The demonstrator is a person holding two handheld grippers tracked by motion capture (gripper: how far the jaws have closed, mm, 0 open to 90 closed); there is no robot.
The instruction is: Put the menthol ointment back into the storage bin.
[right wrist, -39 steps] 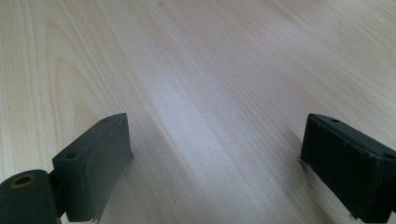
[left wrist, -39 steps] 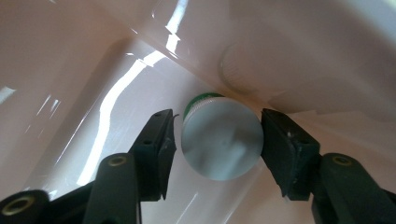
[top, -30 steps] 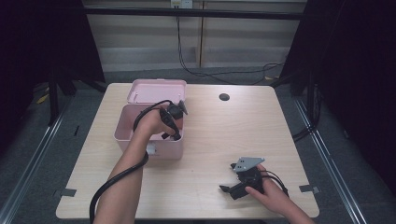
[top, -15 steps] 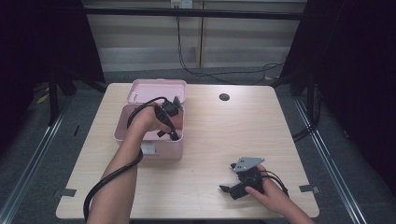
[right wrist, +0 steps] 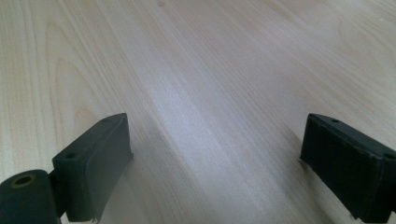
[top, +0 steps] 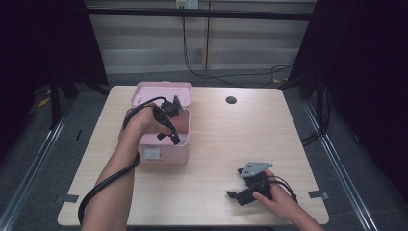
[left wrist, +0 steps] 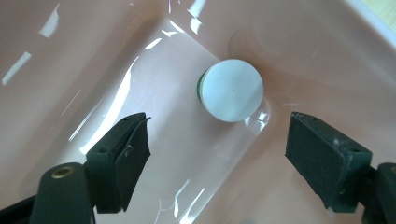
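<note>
Releasing: left gripper (top: pixel 169 131) hangs over the open pink box (top: pixel 163 156), jaws pointing down into it; they have just been opening and nothing is clamped between them.
Bottle: small white-capped bottle (left wrist: pixel 231 90) lies on the box floor ahead of the spread jaws, apart from both pads, as if set down there for storage.
Lid: box lid (top: pixel 162 91) is folded back, keeping the opening free.
Right gripper: right gripper (top: pixel 239 190) rests near the table's (top: pixel 231 139) front edge, jaws wide apart and empty, parked well clear of the box.
</note>
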